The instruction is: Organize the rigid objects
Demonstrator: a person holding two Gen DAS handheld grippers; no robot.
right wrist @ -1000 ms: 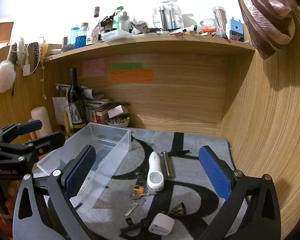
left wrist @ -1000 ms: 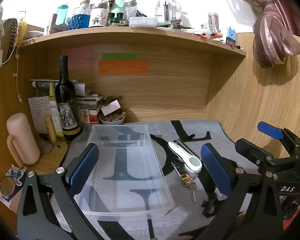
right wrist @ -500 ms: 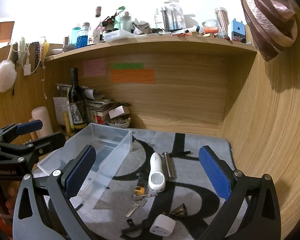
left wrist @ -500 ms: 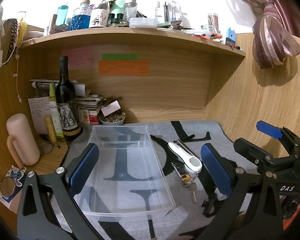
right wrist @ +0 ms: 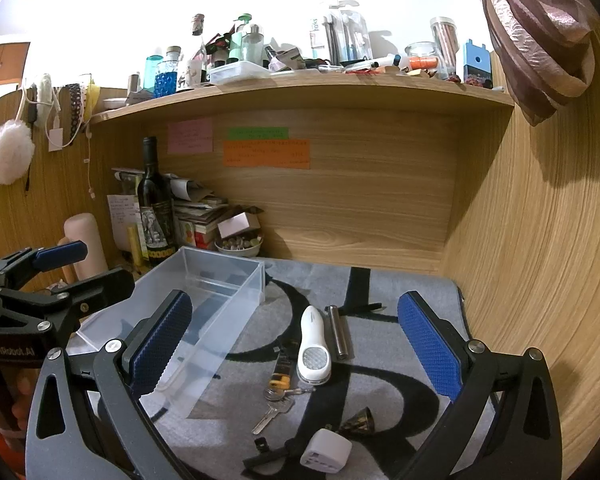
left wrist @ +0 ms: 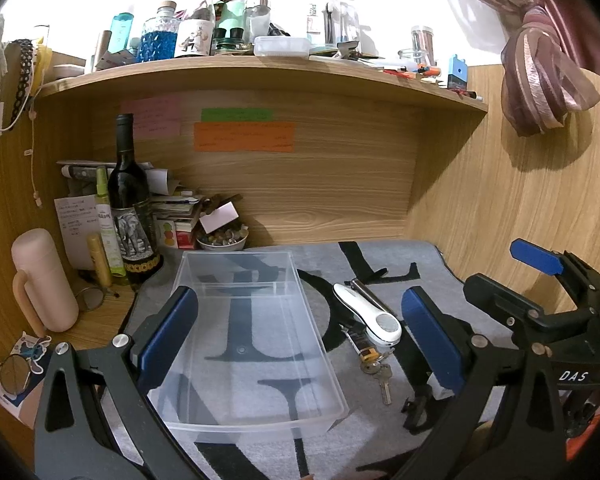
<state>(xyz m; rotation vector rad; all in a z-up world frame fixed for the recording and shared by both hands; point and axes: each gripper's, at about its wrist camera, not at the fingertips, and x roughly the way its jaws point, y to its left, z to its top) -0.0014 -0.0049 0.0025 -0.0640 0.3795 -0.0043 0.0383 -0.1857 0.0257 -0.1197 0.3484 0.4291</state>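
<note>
An empty clear plastic bin (left wrist: 244, 332) (right wrist: 204, 304) lies on the grey patterned mat (left wrist: 412, 264). My left gripper (left wrist: 300, 332) hovers open above the bin, holding nothing. Right of the bin lie a white handheld device (left wrist: 370, 314) (right wrist: 314, 350), a metal cylinder (right wrist: 340, 336), keys with a yellow tag (right wrist: 278, 392) (left wrist: 374, 368), a white plug adapter (right wrist: 326, 452), a small dark cone (right wrist: 358, 420) and a black clip (right wrist: 268, 454). My right gripper (right wrist: 296, 344) is open above these items, empty.
At the back left stand a wine bottle (left wrist: 130, 208), a pink flask (left wrist: 44, 280), stacked books (left wrist: 176, 216) and a bowl of small pieces (left wrist: 222, 238). A crowded shelf (left wrist: 260, 68) runs overhead. A wooden wall (right wrist: 540, 260) closes the right side.
The right wrist view has shifted slightly, with the items sliding a little right and up. The left gripper and the objects have stayed put.
</note>
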